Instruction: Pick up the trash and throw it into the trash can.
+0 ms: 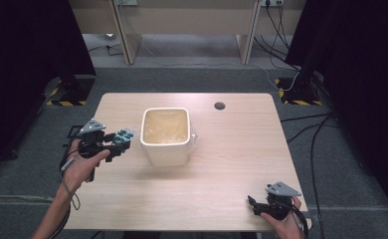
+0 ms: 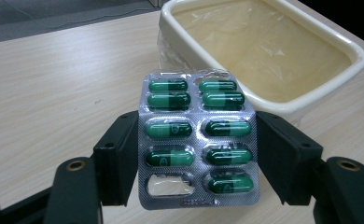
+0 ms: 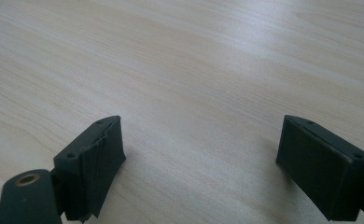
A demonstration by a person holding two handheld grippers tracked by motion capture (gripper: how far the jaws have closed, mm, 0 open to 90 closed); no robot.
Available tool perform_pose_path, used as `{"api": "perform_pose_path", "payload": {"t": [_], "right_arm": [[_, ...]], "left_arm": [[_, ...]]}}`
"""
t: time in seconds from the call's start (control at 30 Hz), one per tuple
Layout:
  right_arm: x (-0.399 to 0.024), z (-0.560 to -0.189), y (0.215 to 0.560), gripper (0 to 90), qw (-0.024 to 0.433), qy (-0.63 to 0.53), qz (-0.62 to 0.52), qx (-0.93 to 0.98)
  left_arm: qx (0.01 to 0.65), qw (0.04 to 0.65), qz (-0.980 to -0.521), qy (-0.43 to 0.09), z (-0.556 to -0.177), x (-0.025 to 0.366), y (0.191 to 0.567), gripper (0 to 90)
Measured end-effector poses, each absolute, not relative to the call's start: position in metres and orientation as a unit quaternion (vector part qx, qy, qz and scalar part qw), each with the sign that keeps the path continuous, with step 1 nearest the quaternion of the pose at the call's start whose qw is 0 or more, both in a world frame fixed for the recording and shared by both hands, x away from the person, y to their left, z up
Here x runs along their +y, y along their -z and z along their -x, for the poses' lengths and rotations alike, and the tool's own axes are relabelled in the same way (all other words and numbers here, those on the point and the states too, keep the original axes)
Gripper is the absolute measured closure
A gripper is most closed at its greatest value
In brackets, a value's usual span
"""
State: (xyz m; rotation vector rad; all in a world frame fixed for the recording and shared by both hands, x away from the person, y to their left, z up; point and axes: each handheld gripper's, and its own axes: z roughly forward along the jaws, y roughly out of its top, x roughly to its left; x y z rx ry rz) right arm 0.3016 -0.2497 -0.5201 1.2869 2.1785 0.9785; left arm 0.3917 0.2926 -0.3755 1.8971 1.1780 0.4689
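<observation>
Between hand-held gripper (image 2: pixel 198 140) jaws — blister pack (image 2: pixel 198 135)

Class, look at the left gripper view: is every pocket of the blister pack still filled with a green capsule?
No: the blister pack held between the left gripper's fingers has one burst, empty pocket at its lower left.

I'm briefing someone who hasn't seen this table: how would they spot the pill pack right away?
Start at the cream square tub on the wooden table. Just left of it, the left gripper clamps a silver blister pack. Its green capsules, with one pocket empty, set it apart.
</observation>
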Motion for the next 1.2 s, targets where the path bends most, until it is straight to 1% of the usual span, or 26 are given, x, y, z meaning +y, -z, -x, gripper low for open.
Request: {"api": "perform_pose_path", "payload": {"t": [0.37,0.73,0.9,1.2], "right_arm": [[-0.25,-0.302,0.52,14.7,0.213,-0.353,-0.463,0.785],[-0.25,-0.301,0.52,14.7,0.213,-0.353,-0.463,0.784],[-0.25,-0.301,0.52,14.7,0.213,-0.354,-0.463,0.784],[-0.25,-0.301,0.521,14.8,0.213,-0.355,-0.462,0.784]], "left_arm": [[0.456,0.422,-0.761,-0.185,-0.403,0.281,0.363,34.3],[0.431,0.429,-0.776,-0.167,-0.421,0.25,0.349,34.3],[0.419,0.426,-0.786,-0.161,-0.429,0.234,0.347,34.3],[0.415,0.422,-0.792,-0.15,-0.446,0.216,0.348,34.3]]}}
